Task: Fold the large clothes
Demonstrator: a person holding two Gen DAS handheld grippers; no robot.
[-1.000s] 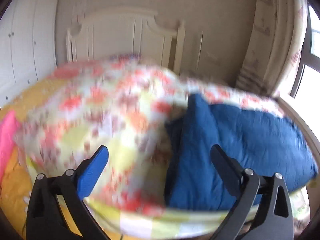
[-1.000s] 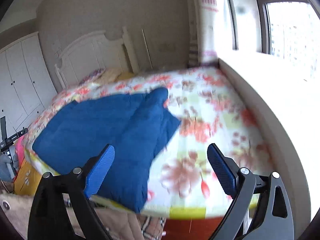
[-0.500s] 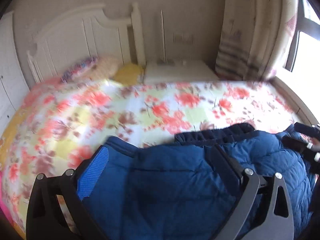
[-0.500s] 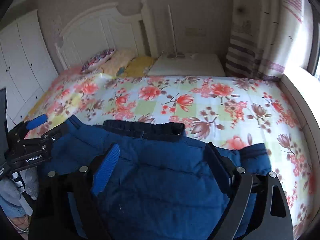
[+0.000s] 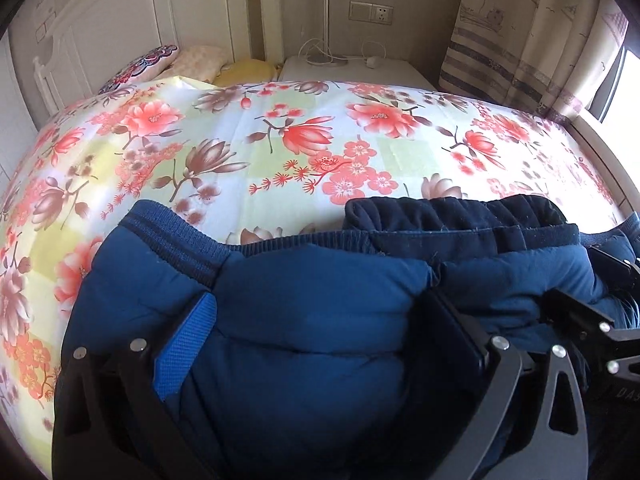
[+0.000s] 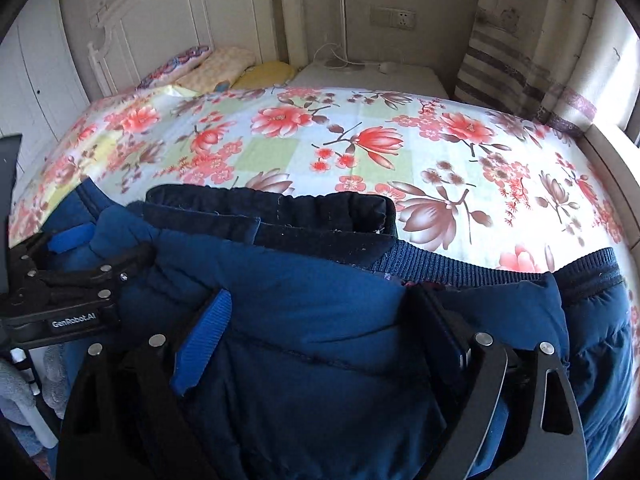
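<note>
A blue padded jacket (image 5: 320, 320) with ribbed hem and dark collar lies bunched at the near edge of the bed, also in the right wrist view (image 6: 320, 320). My left gripper (image 5: 320, 320) has its jaws wide apart with the padded fabric bulging between them; the right gripper shows at the right edge of the left wrist view (image 5: 592, 320). My right gripper (image 6: 324, 320) likewise straddles the jacket, jaws wide. The left gripper shows at the left of the right wrist view (image 6: 80, 276), against the jacket.
The bed has a floral sheet (image 5: 320, 140) and a white headboard (image 5: 140, 12). Pillows (image 5: 200, 64) lie at the head, a white nightstand (image 5: 352, 68) beside them. A striped curtain (image 5: 520, 32) and window ledge stand on the right. White wardrobes (image 6: 36, 72) on the left.
Both grippers have swung in from the sides, come down low over the near edge of the bed, and now straddle the blue jacket's padded fabric side by side.
</note>
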